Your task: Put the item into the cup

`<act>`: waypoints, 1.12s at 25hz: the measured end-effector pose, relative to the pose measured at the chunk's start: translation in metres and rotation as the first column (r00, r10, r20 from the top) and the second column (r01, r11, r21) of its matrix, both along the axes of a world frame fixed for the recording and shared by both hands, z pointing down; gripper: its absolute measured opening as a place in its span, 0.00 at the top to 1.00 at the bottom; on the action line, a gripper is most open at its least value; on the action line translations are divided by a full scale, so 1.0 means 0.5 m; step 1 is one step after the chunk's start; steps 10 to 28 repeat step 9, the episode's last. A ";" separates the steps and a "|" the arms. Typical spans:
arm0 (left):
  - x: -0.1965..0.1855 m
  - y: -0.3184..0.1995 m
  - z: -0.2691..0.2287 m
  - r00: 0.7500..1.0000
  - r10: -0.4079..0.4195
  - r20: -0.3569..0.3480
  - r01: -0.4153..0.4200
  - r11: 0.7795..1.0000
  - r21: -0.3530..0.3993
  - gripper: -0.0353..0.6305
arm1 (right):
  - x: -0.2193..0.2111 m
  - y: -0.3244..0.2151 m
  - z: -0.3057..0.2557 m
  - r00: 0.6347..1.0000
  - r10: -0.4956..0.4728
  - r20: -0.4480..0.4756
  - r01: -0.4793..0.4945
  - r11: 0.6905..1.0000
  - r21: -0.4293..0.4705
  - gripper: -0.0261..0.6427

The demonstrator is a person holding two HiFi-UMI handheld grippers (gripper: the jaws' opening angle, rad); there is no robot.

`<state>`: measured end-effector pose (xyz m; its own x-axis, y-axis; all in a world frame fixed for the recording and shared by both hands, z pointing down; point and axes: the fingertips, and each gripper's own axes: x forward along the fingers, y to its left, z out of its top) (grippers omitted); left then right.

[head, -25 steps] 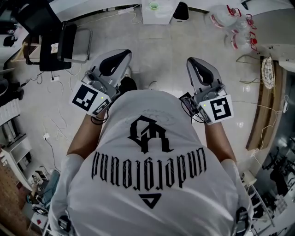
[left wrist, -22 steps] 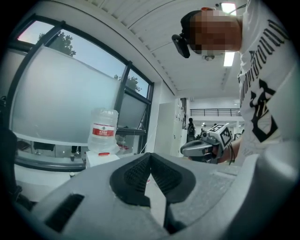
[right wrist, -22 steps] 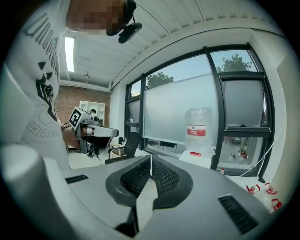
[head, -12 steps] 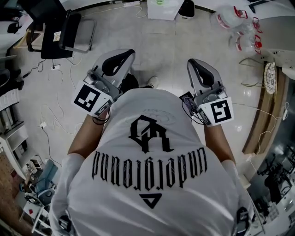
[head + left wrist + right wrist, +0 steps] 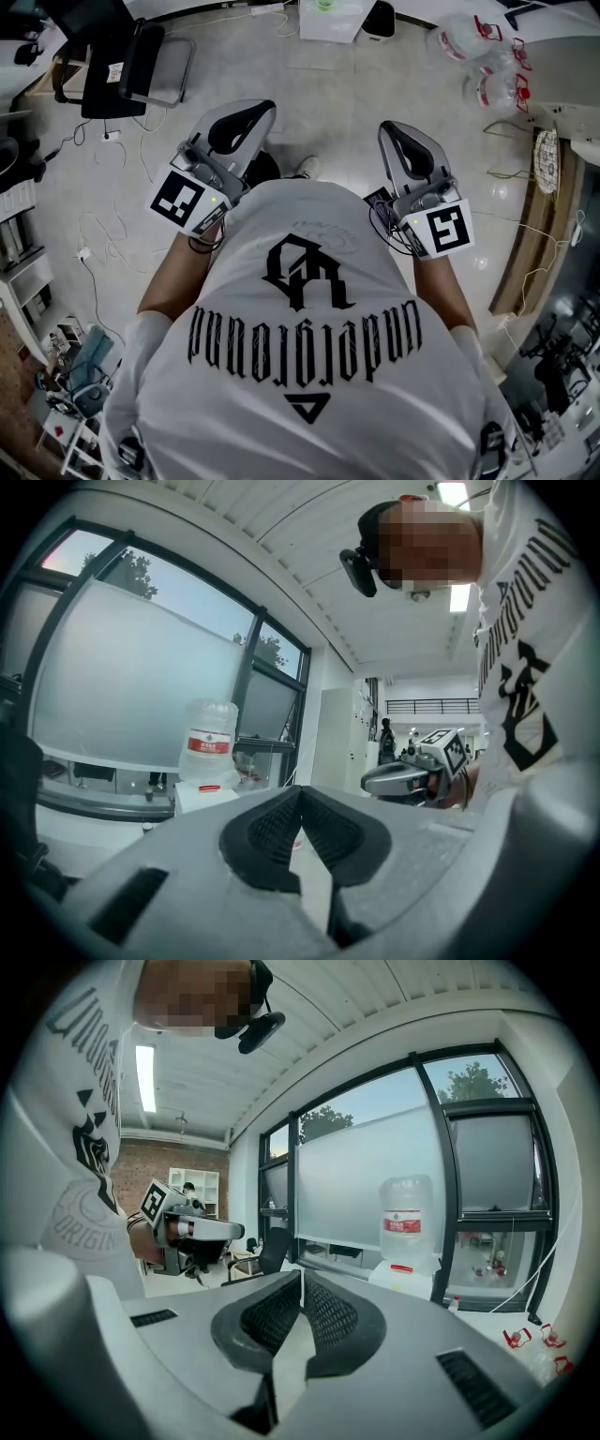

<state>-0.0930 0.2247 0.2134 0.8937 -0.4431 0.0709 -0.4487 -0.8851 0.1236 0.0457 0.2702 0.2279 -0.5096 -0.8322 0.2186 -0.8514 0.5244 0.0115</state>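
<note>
Cup and item cannot be made out in any of the views. The left claw (image 5: 300, 793) has its two ribbed black pads pressed together at the tips with nothing between them. The right claw (image 5: 301, 1277) is likewise closed on itself, pad tips touching and nothing caught in them.

From the head view, a person in a white T-shirt with black print (image 5: 309, 375) stands on a pale, glossy floor (image 5: 328, 103). Both grey claws are held out in front of the chest, side by side and well apart. Each carries a white cube with black square markers at its rear, one on the left (image 5: 180, 201) and one on the right (image 5: 442, 228). A black office chair (image 5: 112, 70) stands at the upper left. Thin white cables (image 5: 103, 244) trail over the floor below it. Clear plastic jugs with red handles (image 5: 483, 66) lie at the upper right.

Ahead of the right claw, a clear water jug with a red-and-white label (image 5: 407, 1215) sits upside down on a white dispenser (image 5: 403, 1281). It stands before tall dark-framed windows with frosted lower panes (image 5: 366, 1194). Each gripper view also shows the other claw off to the side, held about level.
</note>
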 end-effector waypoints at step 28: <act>-0.004 -0.012 0.004 1.000 0.006 -0.005 -0.006 1.000 -0.011 0.93 | -0.002 -0.012 -0.006 1.000 0.010 0.015 -0.010 1.000 0.008 0.93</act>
